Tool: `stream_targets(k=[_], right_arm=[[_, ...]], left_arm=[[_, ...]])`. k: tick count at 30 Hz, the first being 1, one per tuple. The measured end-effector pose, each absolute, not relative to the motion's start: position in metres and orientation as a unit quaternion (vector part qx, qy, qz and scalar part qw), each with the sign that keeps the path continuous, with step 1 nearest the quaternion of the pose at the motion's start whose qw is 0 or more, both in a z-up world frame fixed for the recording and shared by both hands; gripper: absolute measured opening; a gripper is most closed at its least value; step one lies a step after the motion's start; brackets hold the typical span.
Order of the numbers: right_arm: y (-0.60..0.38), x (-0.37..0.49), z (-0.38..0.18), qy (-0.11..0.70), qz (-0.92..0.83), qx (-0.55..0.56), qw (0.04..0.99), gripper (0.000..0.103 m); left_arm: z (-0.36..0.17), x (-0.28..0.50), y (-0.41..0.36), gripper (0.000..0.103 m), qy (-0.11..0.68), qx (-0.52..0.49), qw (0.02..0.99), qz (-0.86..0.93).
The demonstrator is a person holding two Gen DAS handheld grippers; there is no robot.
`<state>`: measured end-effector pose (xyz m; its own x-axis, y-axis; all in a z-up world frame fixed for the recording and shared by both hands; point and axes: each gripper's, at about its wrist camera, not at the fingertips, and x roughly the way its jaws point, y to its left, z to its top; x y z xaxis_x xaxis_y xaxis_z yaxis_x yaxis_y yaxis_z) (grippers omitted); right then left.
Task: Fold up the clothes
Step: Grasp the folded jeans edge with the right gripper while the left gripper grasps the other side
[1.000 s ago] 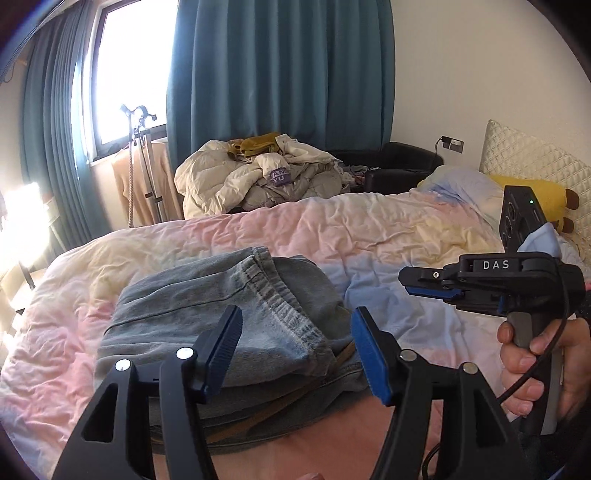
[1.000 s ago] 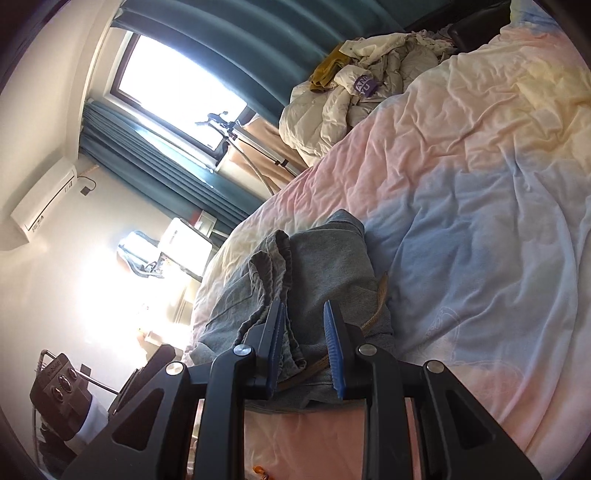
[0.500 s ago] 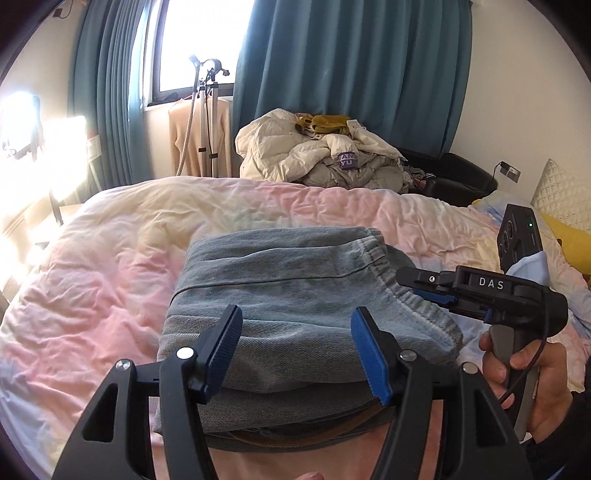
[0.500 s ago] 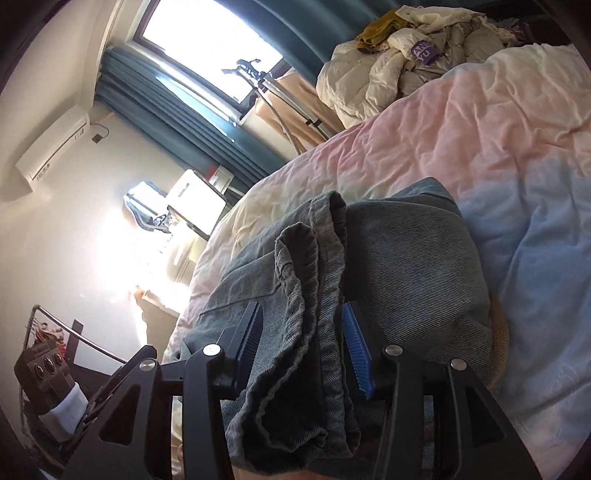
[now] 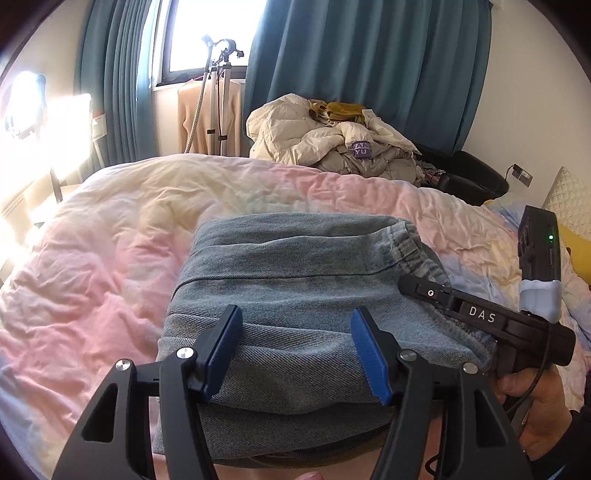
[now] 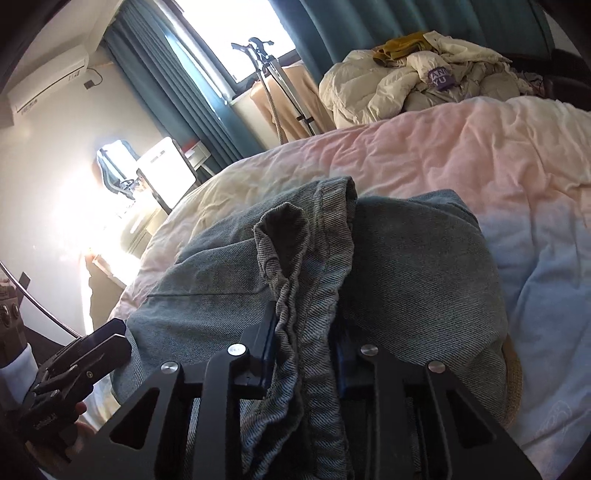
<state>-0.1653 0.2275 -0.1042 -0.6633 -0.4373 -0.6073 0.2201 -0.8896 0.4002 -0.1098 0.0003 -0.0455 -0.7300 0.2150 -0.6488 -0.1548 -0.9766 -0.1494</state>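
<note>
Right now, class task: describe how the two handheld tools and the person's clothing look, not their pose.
Each tool is matte black with triangular cut-out arms, silver rivets and blue finger pads. The right tool carries white "DAS" lettering, a black cable and a black box with a green light. A dark sleeve shows at the right wrist, a white cuff at the left.

Your bed (image 5: 110,258) wore a pink-and-cream duvet; at twelve o'clock teal curtains (image 5: 369,74) flanked a bright window (image 5: 214,33), an air conditioner (image 6: 48,85) at ten o'clock.
</note>
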Motion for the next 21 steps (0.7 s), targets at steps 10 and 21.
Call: stream_targets(k=[10, 21], right_arm=[[0.233, -0.142, -0.063, -0.078, -0.937, 0.323, 0.103, 0.02], [0.266, -0.164, -0.139, -0.146, -0.889, 0.423, 0.102, 0.021]], left_arm=[[-0.014, -0.097, -0.048, 0.064, -0.102, -0.325, 0.09, 0.936], [-0.052, -0.13, -0.099, 0.077, -0.227, -0.418, 0.131, 0.87]])
